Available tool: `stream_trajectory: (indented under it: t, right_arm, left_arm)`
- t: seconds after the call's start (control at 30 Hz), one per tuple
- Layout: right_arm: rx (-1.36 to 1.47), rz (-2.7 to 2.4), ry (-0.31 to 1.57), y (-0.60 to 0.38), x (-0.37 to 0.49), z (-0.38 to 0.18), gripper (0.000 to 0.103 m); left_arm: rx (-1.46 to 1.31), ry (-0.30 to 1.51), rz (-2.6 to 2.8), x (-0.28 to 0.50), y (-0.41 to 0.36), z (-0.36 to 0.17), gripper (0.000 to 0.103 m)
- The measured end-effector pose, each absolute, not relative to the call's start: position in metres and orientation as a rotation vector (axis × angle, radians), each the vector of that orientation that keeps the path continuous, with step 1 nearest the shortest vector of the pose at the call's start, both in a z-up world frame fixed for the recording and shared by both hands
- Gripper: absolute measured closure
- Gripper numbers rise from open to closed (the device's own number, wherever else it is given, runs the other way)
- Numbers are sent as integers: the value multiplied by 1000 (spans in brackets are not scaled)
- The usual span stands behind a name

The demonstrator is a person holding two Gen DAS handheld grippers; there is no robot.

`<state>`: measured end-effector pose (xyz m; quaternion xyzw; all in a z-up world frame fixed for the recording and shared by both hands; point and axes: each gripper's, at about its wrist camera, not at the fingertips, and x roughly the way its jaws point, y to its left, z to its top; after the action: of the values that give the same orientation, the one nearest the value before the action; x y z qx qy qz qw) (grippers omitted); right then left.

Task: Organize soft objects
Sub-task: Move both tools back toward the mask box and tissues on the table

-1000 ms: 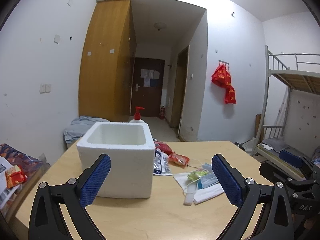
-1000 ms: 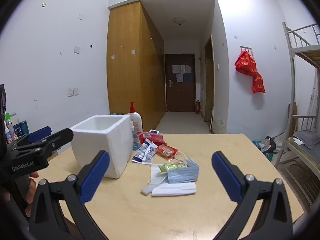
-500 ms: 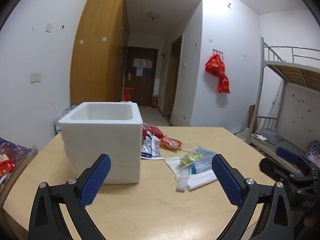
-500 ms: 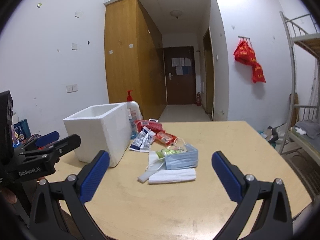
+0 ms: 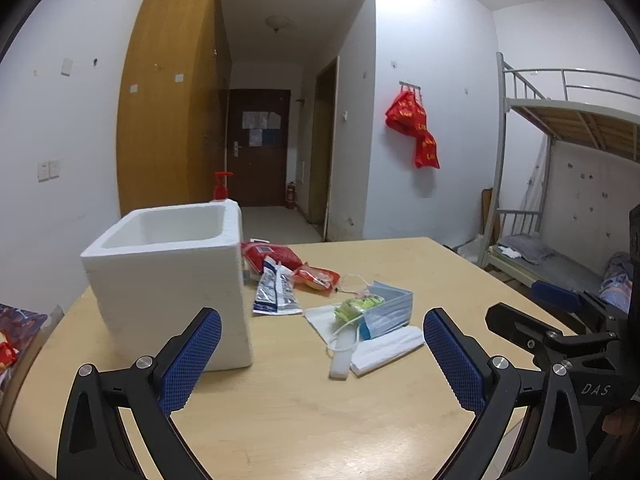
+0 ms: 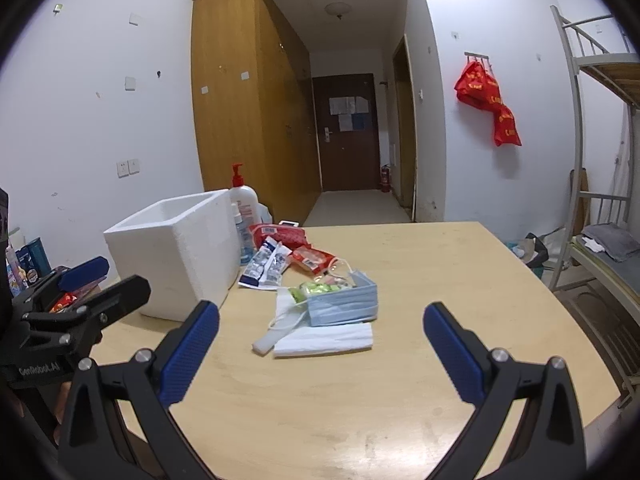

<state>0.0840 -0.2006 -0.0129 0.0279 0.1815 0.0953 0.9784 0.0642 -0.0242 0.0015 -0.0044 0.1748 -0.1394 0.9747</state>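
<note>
Both claws, left point(image 5: 322, 354) and right point(image 6: 320, 354), stay wide open, empty, nearer the masks point(image 6: 344, 306).

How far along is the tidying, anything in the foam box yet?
Nothing looks done: no item shows in the foam box, though its floor is hidden. Nothing is in hand; the left gripper and right gripper are open and empty. The masks, tissues and packets remain on the table.

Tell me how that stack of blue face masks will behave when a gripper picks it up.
The stack of blue face masks looks thin and pleated, so probably floppy and light. Its layers appear loose, so pinching may lift only some. A white ear loop trails out and could drag the green packet lying on top.
</note>
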Motion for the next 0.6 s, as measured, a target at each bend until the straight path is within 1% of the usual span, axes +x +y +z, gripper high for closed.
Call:
stream_trajectory:
  t: [0.6]
  right_arm:
    - [69, 194, 470, -219, 120, -22, 0]
  left_arm:
    - [-1, 460, -330, 102, -43, -15, 2]
